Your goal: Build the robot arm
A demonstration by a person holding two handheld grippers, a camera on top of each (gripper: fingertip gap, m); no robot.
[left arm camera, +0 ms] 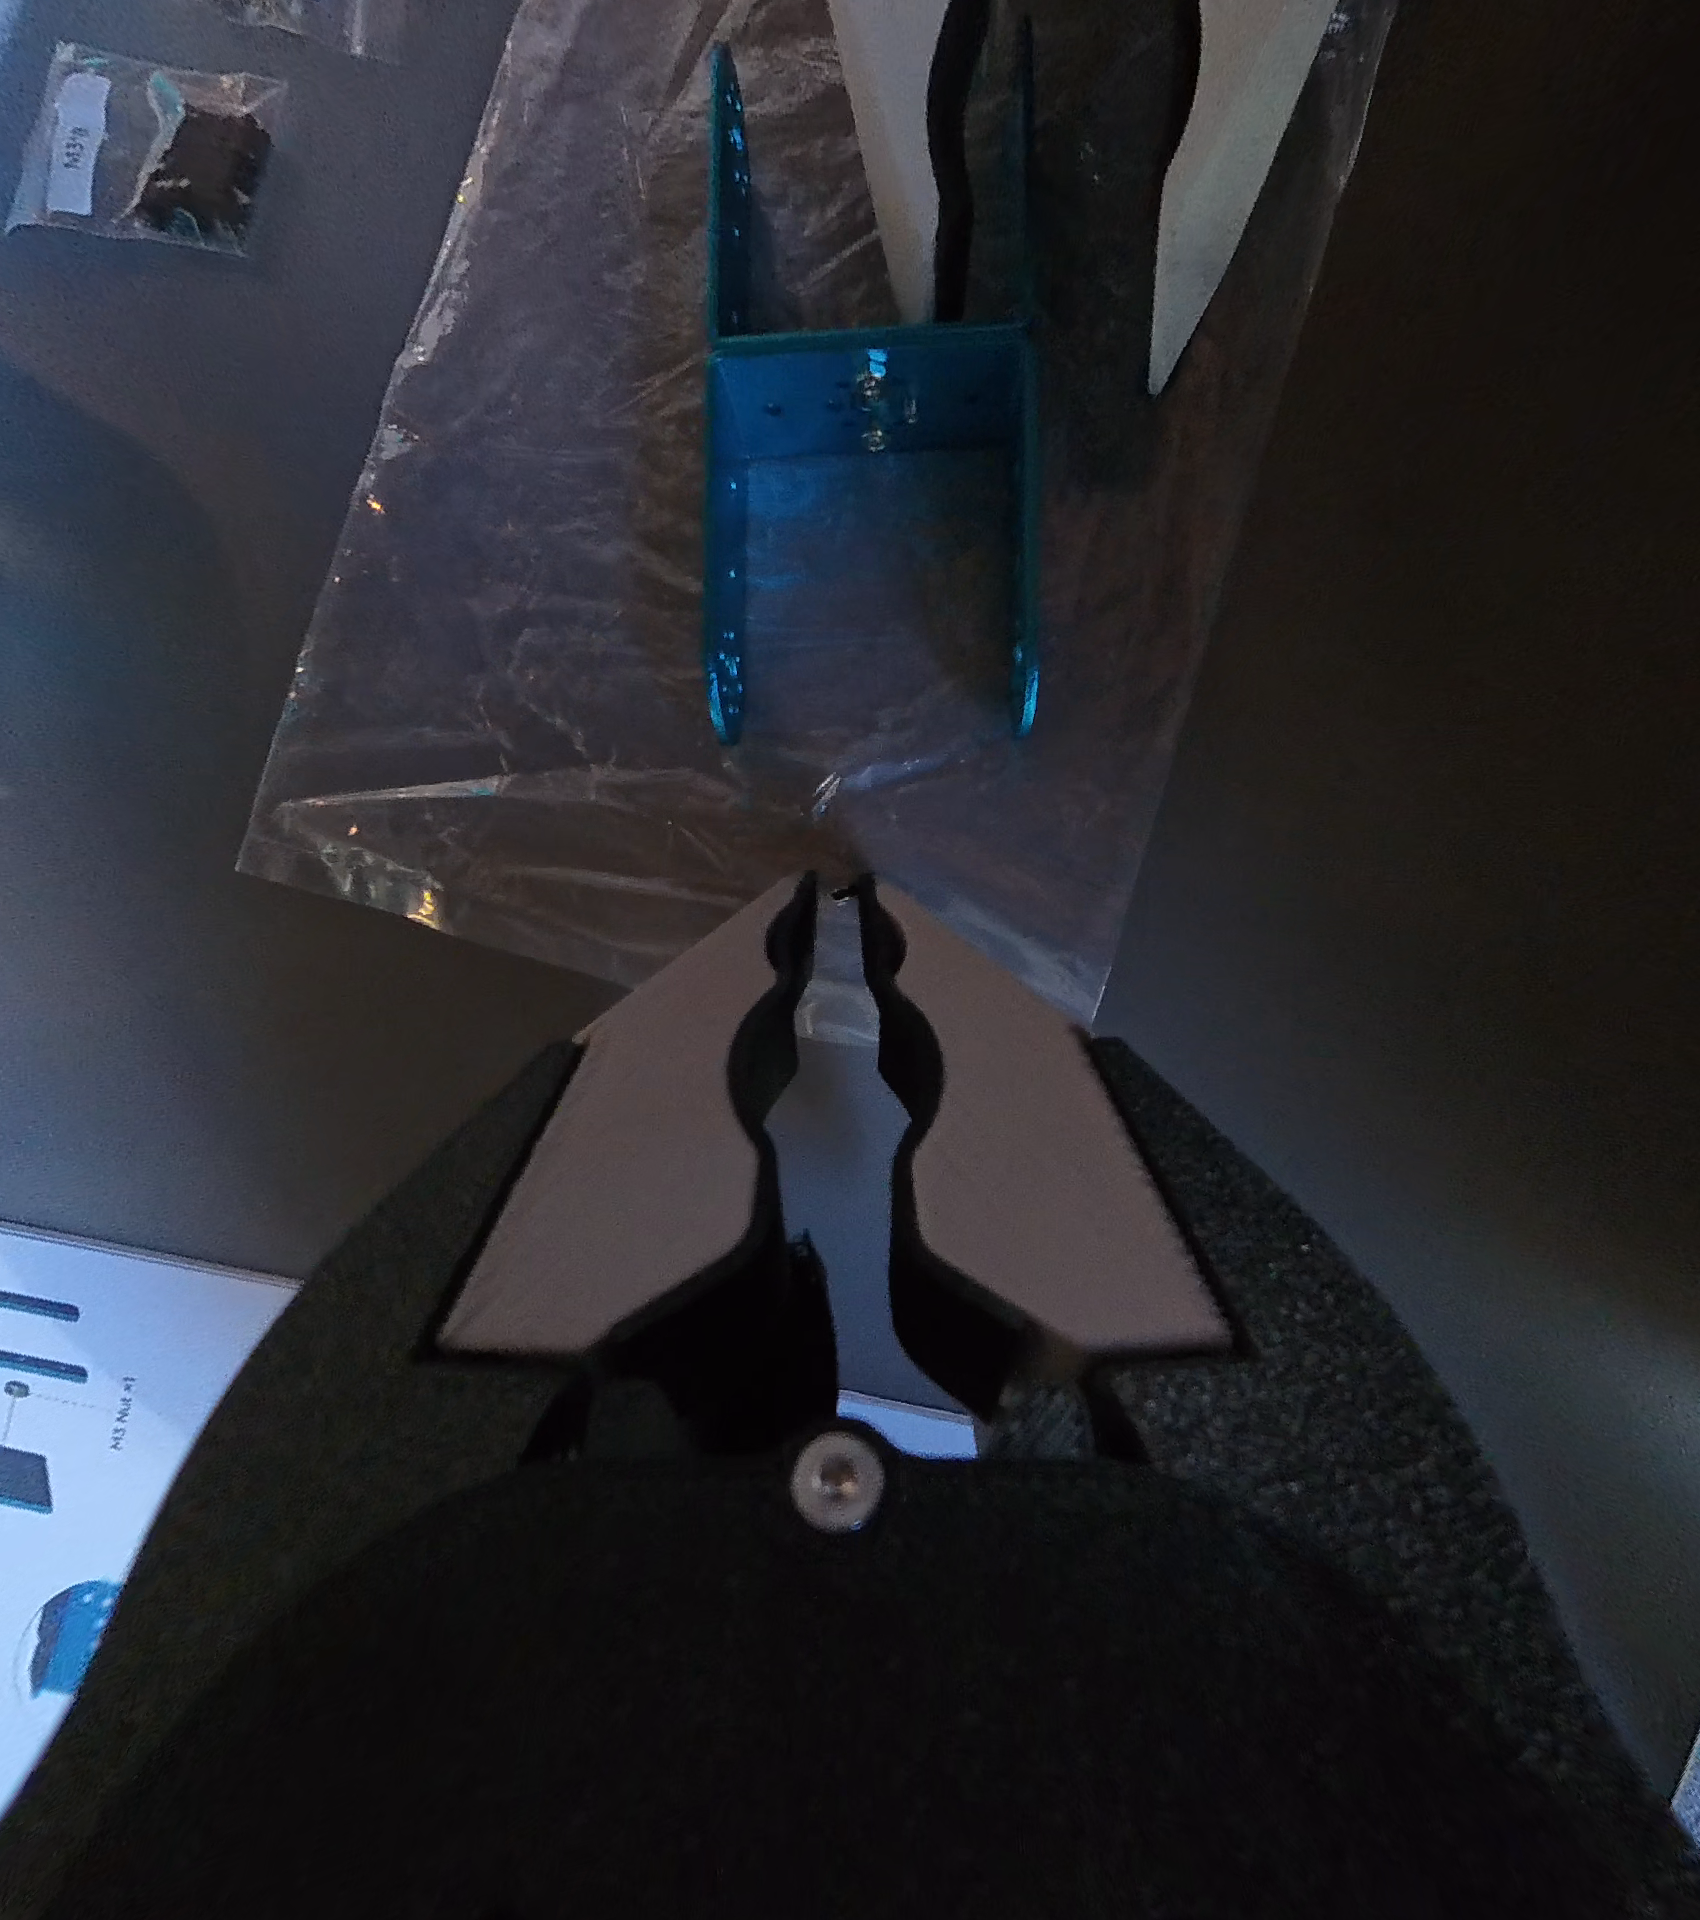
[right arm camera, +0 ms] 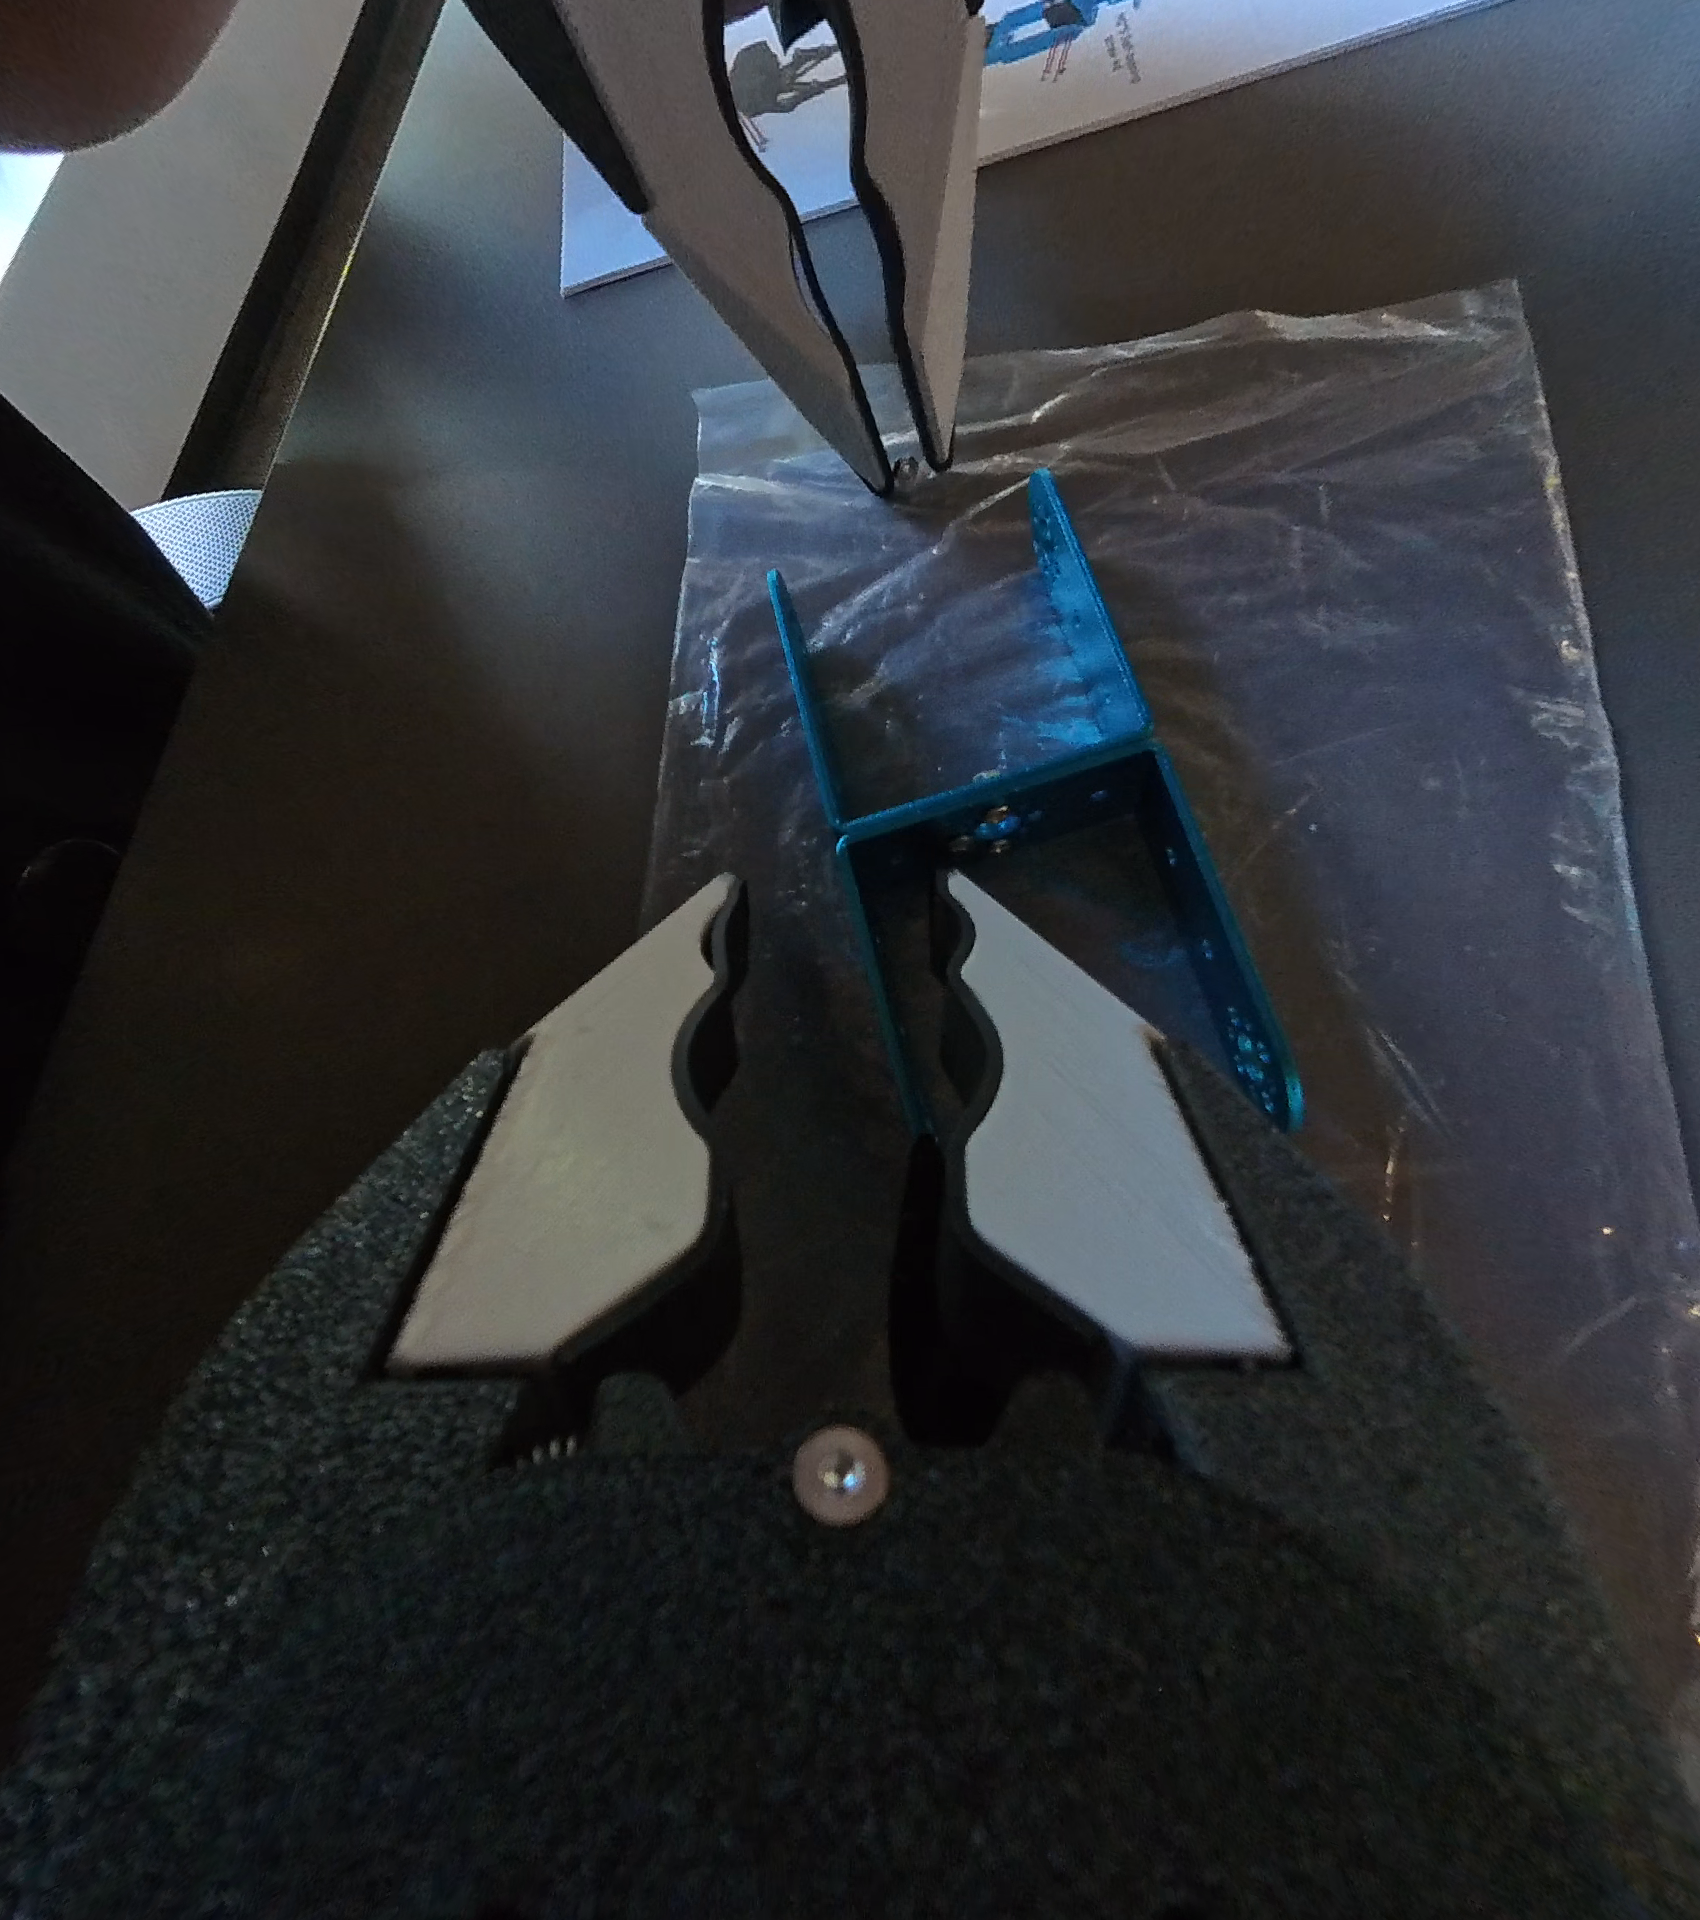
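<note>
A blue metal bracket (left arm camera: 872, 499), two U-shaped pieces joined back to back, lies on a clear plastic bag (left arm camera: 534, 644) on the dark table. My left gripper (left arm camera: 833, 885) hovers just short of the bracket's near end. It is shut on a small silvery fastener (right arm camera: 906, 473), which shows between its tips in the right wrist view. My right gripper (right arm camera: 844, 894) is open at the bracket's (right arm camera: 991, 790) other end. One side wall of the bracket runs between its fingers, close against the right finger (right arm camera: 1064, 1091). The right gripper also shows in the left wrist view (left arm camera: 1038, 332).
A printed instruction sheet (left arm camera: 46, 1475) lies near the left gripper and shows in the right wrist view (right arm camera: 1189, 73). A small bag of dark parts (left arm camera: 150, 145) lies beyond the big bag. The table edge (right arm camera: 306, 260) runs along the left; a white round object (right arm camera: 191, 540) sits below it. There is about 10 cm between the tips of the two grippers.
</note>
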